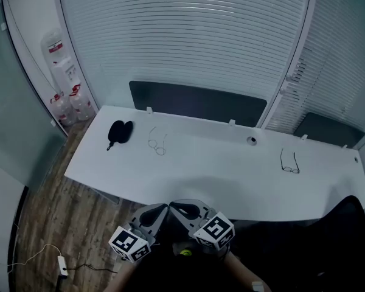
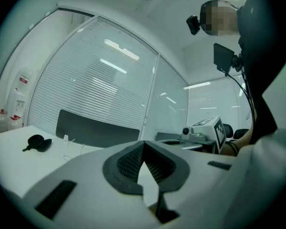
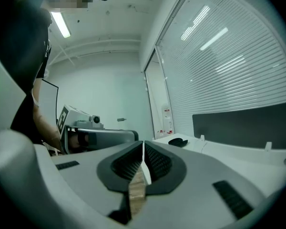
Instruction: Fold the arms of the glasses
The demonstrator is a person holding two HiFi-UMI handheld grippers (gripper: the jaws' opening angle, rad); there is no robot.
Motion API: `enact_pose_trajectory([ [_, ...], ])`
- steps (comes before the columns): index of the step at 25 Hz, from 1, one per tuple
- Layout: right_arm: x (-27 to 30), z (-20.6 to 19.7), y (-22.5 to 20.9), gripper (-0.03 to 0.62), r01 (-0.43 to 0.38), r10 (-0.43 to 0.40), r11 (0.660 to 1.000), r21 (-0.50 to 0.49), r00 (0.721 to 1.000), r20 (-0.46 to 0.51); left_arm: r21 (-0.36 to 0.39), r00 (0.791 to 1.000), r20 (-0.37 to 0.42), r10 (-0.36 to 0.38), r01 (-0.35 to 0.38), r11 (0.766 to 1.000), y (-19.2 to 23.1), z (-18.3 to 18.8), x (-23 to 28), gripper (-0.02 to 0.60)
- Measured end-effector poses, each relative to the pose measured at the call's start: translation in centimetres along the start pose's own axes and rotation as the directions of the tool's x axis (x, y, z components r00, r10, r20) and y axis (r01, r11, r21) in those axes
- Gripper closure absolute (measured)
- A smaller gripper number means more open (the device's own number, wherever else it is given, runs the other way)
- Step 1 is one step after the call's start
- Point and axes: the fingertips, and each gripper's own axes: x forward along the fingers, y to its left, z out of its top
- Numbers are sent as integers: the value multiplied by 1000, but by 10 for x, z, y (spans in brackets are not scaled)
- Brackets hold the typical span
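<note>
White long desk (image 1: 207, 181) in front of slatted blinds (image 1: 188, 35), dark panels (image 1: 198, 102) standing along its back edge. Thin-rimmed glasses (image 1: 157, 145) lie on the left-centre of the desk with the arms apparently unfolded and running toward the back edge (frame is tiny, hard to be surer). Just left of them sits a black case (image 1: 118, 131), apart from them. Dark-rimmed glasses (image 1: 289, 163) lie well off to the right, arms also out toward the back. Between the two pairs, near the back edge, there is a small round object (image 1: 251, 140); I cannot tell what it is.

Both tongs are off the desk, below its near edge in the head view, well apart from either pair. Left gripper (image 1: 162, 209): jaws fully together, ribbed pads meeting, nothing between them. Right gripper (image 1: 175, 207): same, jaws closed and empty. The two tips sit just beside each other, marker cubes facing up. Neither touches the desk.

Further out: water bottles (image 1: 70, 99) against the left wall, wood-look floor (image 1: 48, 224) with a power strip (image 1: 62, 265) on a cable, and a black chair (image 1: 347, 224) at the desk's right end.
</note>
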Motion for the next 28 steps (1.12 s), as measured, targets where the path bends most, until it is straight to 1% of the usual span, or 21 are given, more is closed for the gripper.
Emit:
enact_pose_trajectory([
  [4, 13, -9, -15, 574, 7, -6, 1000, 19, 1000, -30, -24, 1000, -20, -6, 6, 1000, 17, -7, 9, 574],
  [11, 47, -8, -50, 574, 28, -25, 999, 39, 996, -82, -12, 998, -46, -44, 44, 999, 58, -9, 34, 574],
  [18, 79, -1, -83, 574, 65, -61, 997, 38, 993, -103, -19, 995, -72, -76, 75, 997, 99, -2, 54, 574],
  [23, 99, 1, -102, 574, 92, -85, 994, 60, 989, -117, -39, 991, -79, -107, 104, 994, 121, 1, 66, 574],
  [28, 114, 4, -119, 572, 133, -123, 988, 75, 985, -124, -35, 987, -102, -121, 118, 992, 146, 4, 73, 574],
])
